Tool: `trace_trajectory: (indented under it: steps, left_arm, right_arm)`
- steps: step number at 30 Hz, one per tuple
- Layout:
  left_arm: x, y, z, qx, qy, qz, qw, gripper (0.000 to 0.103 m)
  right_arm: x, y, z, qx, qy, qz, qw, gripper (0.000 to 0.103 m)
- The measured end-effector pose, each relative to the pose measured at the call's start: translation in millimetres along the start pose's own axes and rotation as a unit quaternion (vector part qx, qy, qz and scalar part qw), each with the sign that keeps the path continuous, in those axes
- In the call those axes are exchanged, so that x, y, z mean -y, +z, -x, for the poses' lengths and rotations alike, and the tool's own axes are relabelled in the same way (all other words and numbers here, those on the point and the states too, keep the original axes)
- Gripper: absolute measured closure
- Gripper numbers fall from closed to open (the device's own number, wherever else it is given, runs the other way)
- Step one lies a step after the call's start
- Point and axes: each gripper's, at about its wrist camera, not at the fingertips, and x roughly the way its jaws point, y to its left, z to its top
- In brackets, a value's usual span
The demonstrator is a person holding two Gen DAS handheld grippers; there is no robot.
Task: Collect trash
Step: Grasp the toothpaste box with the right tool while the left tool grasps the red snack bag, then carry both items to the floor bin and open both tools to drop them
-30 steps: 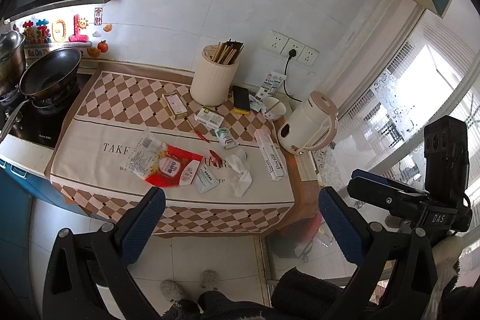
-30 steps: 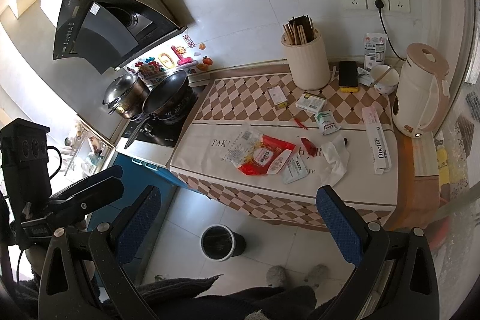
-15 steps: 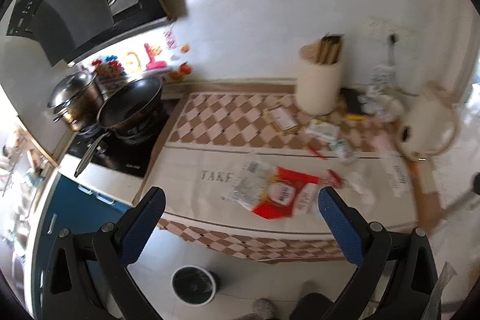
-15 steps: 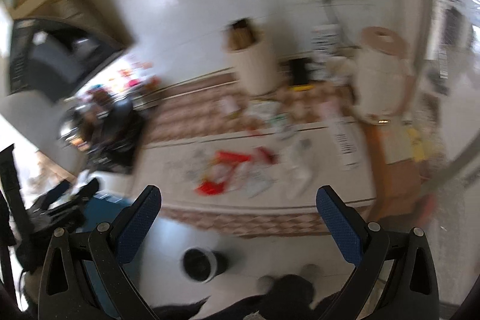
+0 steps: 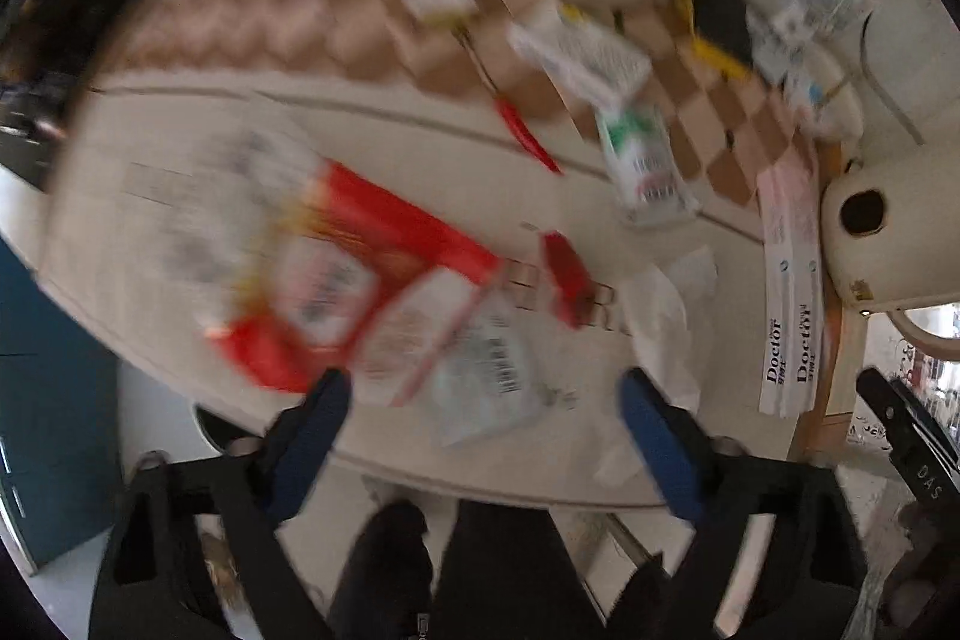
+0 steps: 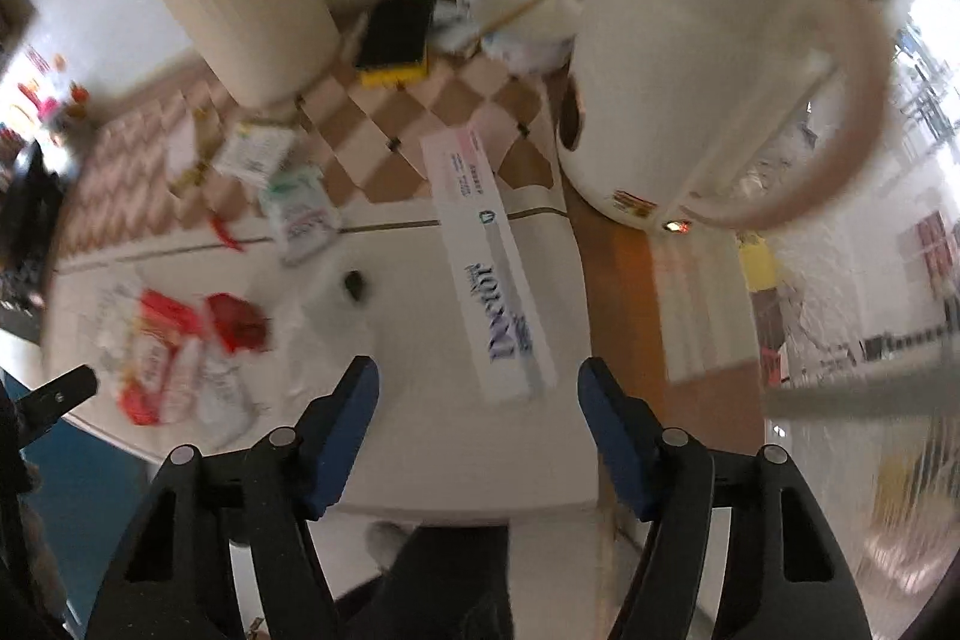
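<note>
Over the near edge of the bench (image 5: 150, 172), both tools hang above the litter, so the step in hand looks like the approach before a first pick. The left tool (image 5: 483, 421) points down over a pale barcoded wrapper (image 5: 489, 376) beside the red packet (image 5: 360, 274); its jaws are closing with nothing pressed between them. The right tool (image 6: 477, 415) is closing too, empty, just short of the long white "Doctor" box (image 6: 489, 274). Next, each needs to drop onto its piece and pinch a thin, flat edge.
</note>
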Motion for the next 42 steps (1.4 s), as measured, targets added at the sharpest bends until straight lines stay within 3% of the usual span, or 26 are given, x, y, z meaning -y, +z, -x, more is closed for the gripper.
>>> trace_trajectory:
  steps: [3,6,8,10,14,16,19,24,29,32,38,42]
  left_arm:
    - [16,16,-37,-0.040,-0.019,0.019,0.9988,0.032]
    - [25,28,-58,-0.048,-0.023,0.032,0.9981,0.042]
    - [28,32,-65,-0.051,-0.019,0.035,0.9979,0.064]
    - [30,35,-71,-0.055,-0.015,0.037,0.9977,0.077]
    - [35,35,-61,-0.029,0.010,0.026,0.9992,0.082]
    - [37,34,-52,-0.015,0.026,0.015,0.9994,0.083]
    - [36,32,-28,0.009,0.052,0.002,0.9986,0.084]
    - [26,21,27,0.068,0.083,-0.019,0.9940,0.084]
    - [9,0,88,0.139,0.085,-0.024,0.9863,0.085]
    - [-4,-10,99,0.174,0.078,-0.021,0.9815,0.085]
    - [-85,-56,138,0.229,0.083,0.009,0.9698,0.085]
    - [-169,-107,154,0.239,0.092,0.057,0.9648,0.085]
  right_arm:
    - [-2,18,-36,-0.017,-0.012,0.024,0.999,0.032]
    - [-3,37,-74,-0.041,-0.015,0.038,0.998,0.032]
    - [-5,47,-97,-0.056,-0.013,0.049,0.997,0.032]
    - [-9,51,-111,-0.063,-0.023,0.062,0.996,0.032]
    - [-15,58,-137,-0.085,-0.028,0.073,0.993,0.033]
    - [-17,60,-145,-0.087,-0.032,0.076,0.993,0.050]
    - [-18,61,-148,-0.082,-0.032,0.081,0.993,0.054]
    - [-16,63,-125,-0.055,-0.023,0.077,0.995,0.054]
    - [-23,63,-84,-0.019,-0.011,0.076,0.997,0.054]
    - [-42,50,-48,0.008,-0.001,0.074,0.997,0.054]
    - [-115,6,22,0.055,0.043,0.096,0.993,0.054]
    - [-184,-43,47,0.060,0.072,0.148,0.985,0.054]
